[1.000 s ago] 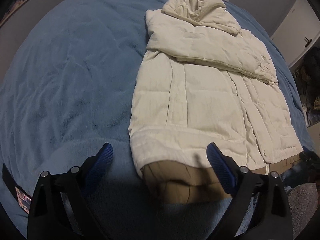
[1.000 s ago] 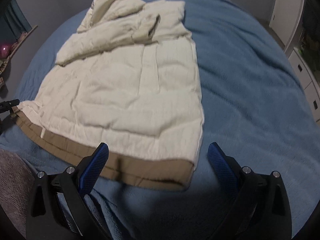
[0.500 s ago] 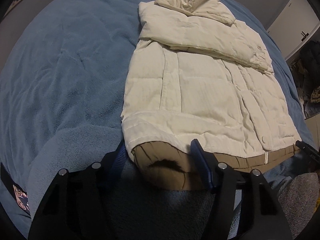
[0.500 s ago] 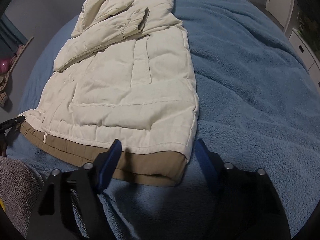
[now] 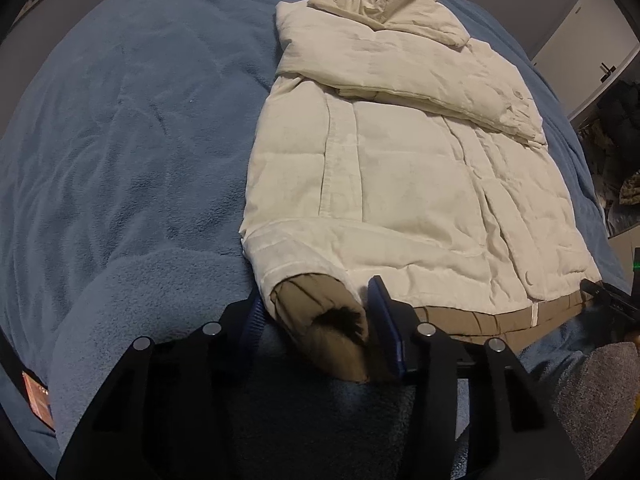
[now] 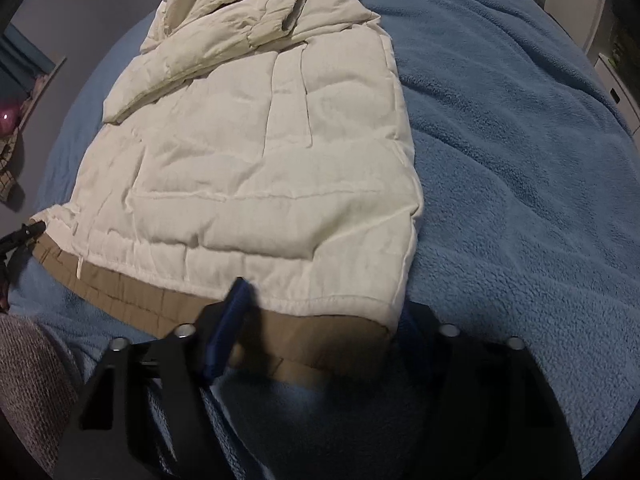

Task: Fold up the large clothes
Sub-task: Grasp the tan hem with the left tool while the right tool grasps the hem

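Cream jacket (image 5: 400,168) lies flat on the blue blanket (image 5: 132,128), hem toward you. Your left gripper (image 5: 316,320) and right gripper (image 6: 320,316) have just been closing, each now pinching a tan hem corner (padding thick). Lift unevenly and one corner slips; dim bedroom, cupboards at the edge

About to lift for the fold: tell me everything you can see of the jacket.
The jacket is cream, quilted and puffy, with a tan lining showing along the near hem. It lies flat on the blue blanket, hood at the far end, sleeves folded across the chest. The left gripper and right gripper jaws have just been closing on its hem corners.
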Tool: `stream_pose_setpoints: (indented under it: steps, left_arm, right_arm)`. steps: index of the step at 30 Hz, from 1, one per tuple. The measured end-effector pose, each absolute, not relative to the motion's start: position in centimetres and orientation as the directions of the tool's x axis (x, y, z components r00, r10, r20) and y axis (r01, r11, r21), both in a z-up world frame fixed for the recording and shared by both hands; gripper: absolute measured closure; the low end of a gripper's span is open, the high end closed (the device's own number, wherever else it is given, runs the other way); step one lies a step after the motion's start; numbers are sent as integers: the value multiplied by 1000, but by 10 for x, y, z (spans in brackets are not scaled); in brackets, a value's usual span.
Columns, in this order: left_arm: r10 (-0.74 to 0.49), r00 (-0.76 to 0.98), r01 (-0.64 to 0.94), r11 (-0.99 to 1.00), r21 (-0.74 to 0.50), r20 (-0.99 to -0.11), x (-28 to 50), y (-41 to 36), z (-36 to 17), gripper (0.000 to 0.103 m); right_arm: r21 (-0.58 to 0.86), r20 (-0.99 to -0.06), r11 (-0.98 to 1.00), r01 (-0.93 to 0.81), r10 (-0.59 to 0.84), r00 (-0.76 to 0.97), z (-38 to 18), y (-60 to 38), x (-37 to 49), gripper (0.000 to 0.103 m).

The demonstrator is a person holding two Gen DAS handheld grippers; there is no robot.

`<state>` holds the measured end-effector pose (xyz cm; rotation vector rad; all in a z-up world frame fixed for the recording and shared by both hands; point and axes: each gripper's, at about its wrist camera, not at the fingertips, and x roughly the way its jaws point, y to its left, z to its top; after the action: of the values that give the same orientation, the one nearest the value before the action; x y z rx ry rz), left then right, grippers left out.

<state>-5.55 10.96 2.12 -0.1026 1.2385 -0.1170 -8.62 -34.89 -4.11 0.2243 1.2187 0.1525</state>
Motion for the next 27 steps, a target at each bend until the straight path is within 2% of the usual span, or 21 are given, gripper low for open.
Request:
stream_pose_setpoints:
  steps: [1, 2, 3, 10, 16, 17, 21, 24, 27]
  left_arm:
    - [-149, 324, 35, 989, -145, -934, -56, 110, 22, 58]
    - [-153, 328, 38, 988, -148, -932, -57, 109, 22, 59]
    - [-156, 329, 40, 988, -151, -931, -57, 109, 22, 60]
    - [-152, 338, 55, 988, -141, -929, -59, 106, 21, 63]
    - [-139, 332, 61, 990, -126, -933, -58, 101, 19, 63]
    - [-137, 331, 65, 990, -122, -934, -57, 101, 19, 65]
    - [-133, 359, 77, 991, -112, -924, -60, 99, 22, 77]
    - [-130, 392, 89, 991, -103, -911, -63, 97, 27, 83]
    - [-155, 431, 98, 987, -124, -889, -62, 96, 38, 85]
  right_arm:
    - [234, -909, 972, -1, 219, 354, -38, -347, -88, 60]
    - [219, -907, 976, -8, 207, 367, -34, -346, -90, 72]
    - [214, -905, 977, -15, 204, 373, -32, -344, -91, 74]
    - [272, -919, 961, 54, 243, 310, -43, -358, -92, 72]
    - [225, -937, 974, 7, 215, 276, -50, -345, -84, 67]
    - [224, -935, 975, 0, 215, 284, -50, -344, -83, 68]
    - [202, -908, 979, -41, 203, 366, -32, -340, -85, 85]
    - [197, -868, 978, -65, 205, 451, -8, -343, -87, 91]
    - [186, -821, 977, -100, 211, 530, 21, -343, -83, 92]
